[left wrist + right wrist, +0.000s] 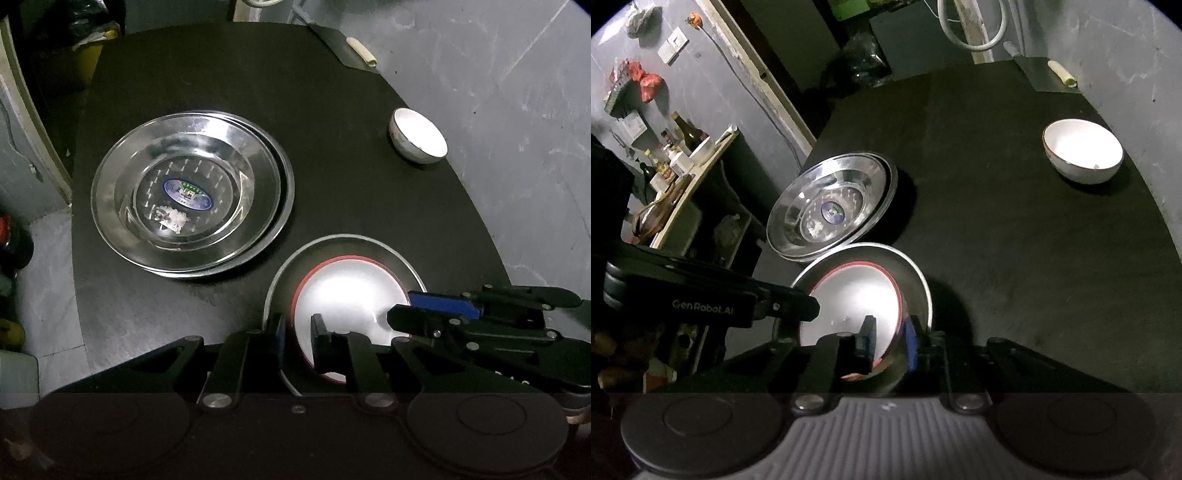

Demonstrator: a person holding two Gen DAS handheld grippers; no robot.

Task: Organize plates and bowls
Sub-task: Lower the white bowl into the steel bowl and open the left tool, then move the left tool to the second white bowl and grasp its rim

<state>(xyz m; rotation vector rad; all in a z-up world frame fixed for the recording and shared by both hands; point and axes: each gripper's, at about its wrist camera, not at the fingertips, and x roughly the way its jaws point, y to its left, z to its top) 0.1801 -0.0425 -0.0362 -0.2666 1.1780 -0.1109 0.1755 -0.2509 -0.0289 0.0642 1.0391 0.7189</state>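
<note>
1. Presently: left gripper (297, 334) and right gripper (889, 341) both clamped on red-rimmed bowl (343, 295) in steel dish (402, 264) — likely for lifting.
2. Stacked steel plates (192, 192) beside; white bowl (417, 134) well apart — unsorted.

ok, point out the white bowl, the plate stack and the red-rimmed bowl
white bowl (1082, 149), right wrist view, on its white inside.
plate stack (236, 155), left wrist view, on the top plate's sloping wall.
red-rimmed bowl (343, 291), left wrist view, on its bright inside.
</note>
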